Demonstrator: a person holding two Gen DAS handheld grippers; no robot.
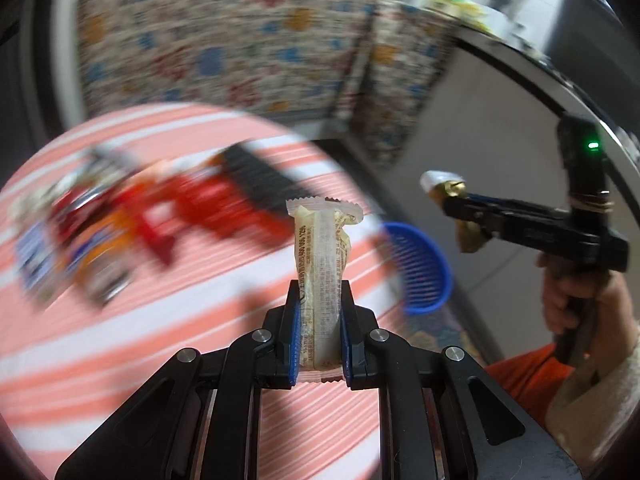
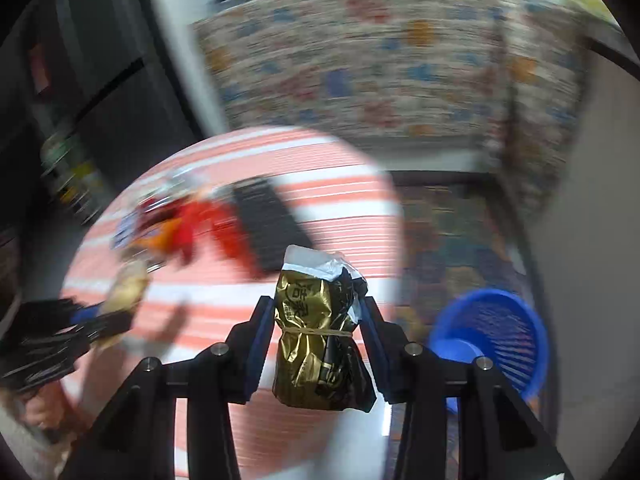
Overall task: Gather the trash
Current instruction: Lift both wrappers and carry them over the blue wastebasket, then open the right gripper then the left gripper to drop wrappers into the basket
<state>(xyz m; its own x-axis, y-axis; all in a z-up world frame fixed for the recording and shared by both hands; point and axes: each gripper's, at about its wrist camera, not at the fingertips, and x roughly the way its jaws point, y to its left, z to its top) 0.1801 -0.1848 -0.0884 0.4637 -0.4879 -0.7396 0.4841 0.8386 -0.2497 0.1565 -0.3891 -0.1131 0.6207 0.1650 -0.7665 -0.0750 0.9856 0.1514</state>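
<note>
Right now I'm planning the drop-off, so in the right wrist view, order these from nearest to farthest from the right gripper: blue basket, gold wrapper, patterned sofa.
1. gold wrapper, between the right gripper's fingers.
2. blue basket, low on the right, beside the table.
3. patterned sofa, across the top, beyond the table.

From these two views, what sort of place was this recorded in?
Probably a home living area: a round table with a striped cloth, a floral-covered sofa or bench behind it, and a blue plastic basket on the floor.

clear: striped table near side; blocked: wrapper pile far left
</note>
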